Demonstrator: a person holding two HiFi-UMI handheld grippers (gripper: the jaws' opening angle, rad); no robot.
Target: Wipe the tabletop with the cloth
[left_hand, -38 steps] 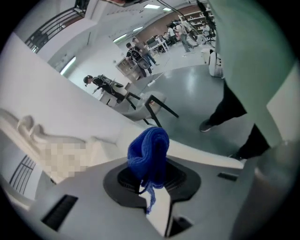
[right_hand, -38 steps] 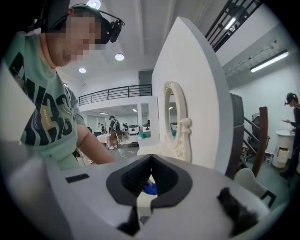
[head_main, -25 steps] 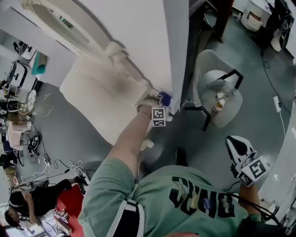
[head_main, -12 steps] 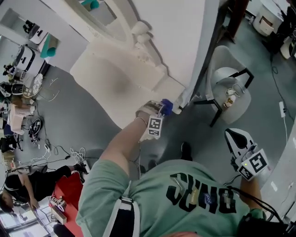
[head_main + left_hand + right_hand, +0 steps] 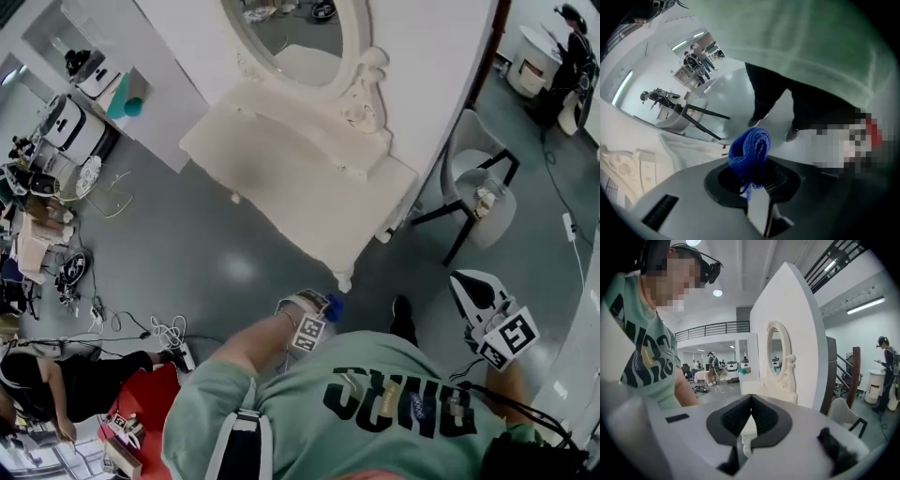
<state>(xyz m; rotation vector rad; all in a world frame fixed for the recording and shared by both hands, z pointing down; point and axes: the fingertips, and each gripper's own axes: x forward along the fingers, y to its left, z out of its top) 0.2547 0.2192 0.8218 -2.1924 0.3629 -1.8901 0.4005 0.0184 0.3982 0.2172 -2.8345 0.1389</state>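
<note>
The white dressing table [image 5: 281, 164] with its oval mirror [image 5: 291, 28] stands ahead of me, across a strip of grey floor. My left gripper [image 5: 328, 306] is held low near my body, away from the table, shut on a bunched blue cloth [image 5: 334, 306]. In the left gripper view the blue cloth [image 5: 750, 152] sticks up out of the closed jaws of the left gripper [image 5: 749, 180]. My right gripper [image 5: 466, 286] hangs at my right side over the floor. The right gripper [image 5: 751, 397] is shut with nothing in it and faces the dressing table [image 5: 761, 387].
A grey chair [image 5: 487, 202] with small items on its seat stands right of the table. Cables [image 5: 164, 333] lie on the floor at left, near a seated person [image 5: 56, 394] and a red object [image 5: 141, 412]. Equipment [image 5: 66, 127] lines the left wall.
The view has drawn back from the dressing table. My left gripper with the cloth has come off the table's front corner and down toward my body. The right gripper has barely moved.
</note>
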